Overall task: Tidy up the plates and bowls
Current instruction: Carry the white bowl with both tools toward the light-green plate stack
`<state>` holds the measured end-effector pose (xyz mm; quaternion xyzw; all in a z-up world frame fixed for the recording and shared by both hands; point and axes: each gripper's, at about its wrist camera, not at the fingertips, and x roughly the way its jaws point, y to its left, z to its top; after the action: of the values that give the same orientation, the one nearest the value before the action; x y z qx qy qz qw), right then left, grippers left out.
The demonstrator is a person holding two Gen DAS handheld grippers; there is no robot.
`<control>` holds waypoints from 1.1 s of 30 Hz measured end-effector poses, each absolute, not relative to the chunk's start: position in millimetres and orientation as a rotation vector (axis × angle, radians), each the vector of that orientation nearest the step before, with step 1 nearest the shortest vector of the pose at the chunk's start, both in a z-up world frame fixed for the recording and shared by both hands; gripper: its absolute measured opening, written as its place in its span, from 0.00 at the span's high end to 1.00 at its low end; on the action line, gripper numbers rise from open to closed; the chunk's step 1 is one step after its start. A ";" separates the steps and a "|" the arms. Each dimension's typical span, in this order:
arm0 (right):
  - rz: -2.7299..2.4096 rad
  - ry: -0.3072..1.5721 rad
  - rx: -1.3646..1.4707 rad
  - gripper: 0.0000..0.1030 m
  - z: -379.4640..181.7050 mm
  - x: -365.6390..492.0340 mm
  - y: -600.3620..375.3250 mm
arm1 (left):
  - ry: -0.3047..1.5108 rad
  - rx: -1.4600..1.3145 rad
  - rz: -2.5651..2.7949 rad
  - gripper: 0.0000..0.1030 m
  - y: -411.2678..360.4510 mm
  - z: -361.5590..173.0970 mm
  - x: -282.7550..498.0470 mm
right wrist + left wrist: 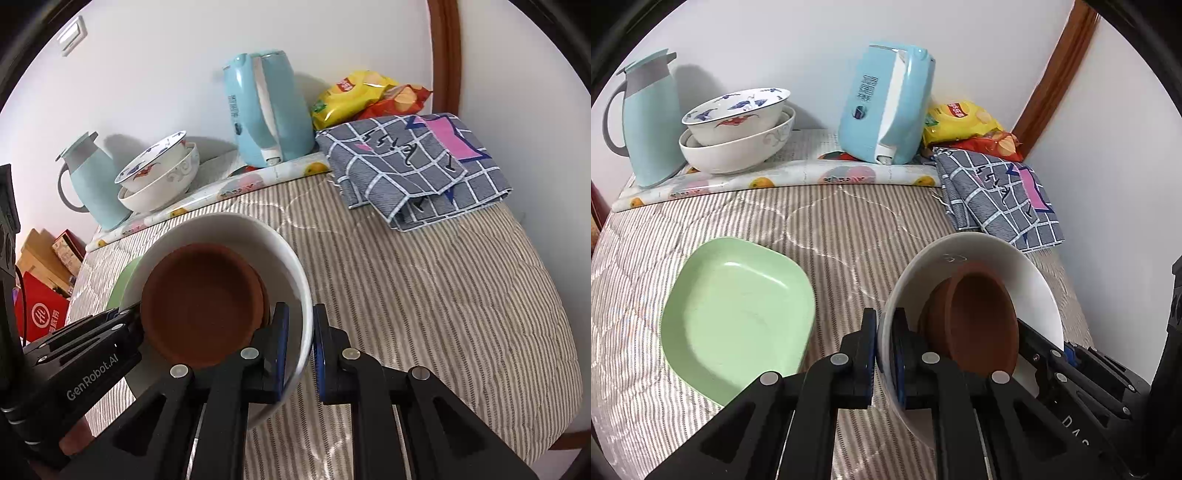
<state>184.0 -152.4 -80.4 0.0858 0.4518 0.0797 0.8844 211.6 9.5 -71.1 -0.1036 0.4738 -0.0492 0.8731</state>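
Both grippers pinch the white bowl's (964,254) rim: left gripper (884,354), right gripper (300,350) on opposite sides. The brown dish (201,306) sits inside. The bowl hangs tilted beside the green plate (738,314). Likely next: carry it to the bowl stack (738,125), keeping it level.

Open striped quilt (424,295) right of the white bowl (280,251); green plate (738,317) crowds its left

left tongs (885,345) clamping white bowl (990,258) rim, green plate (738,314) beside
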 end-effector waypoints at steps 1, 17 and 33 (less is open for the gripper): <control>0.169 0.939 0.178 0.88 -80.1 184.4 -150.3 | 0.990 -0.218 -0.101 0.91 11.3 -70.8 211.5; 0.202 0.920 0.148 0.88 -69.1 190.0 -117.1 | 0.964 -0.245 -0.070 0.91 46.3 -63.2 210.4; 0.249 0.903 0.131 0.88 -59.0 193.1 -76.2 | 0.946 -0.264 -0.021 0.91 87.3 -57.6 206.3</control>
<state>193.1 -76.2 -59.0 0.0631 0.4346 0.1199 0.8904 206.3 87.3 -57.6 -0.1266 0.4541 -0.0101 0.8819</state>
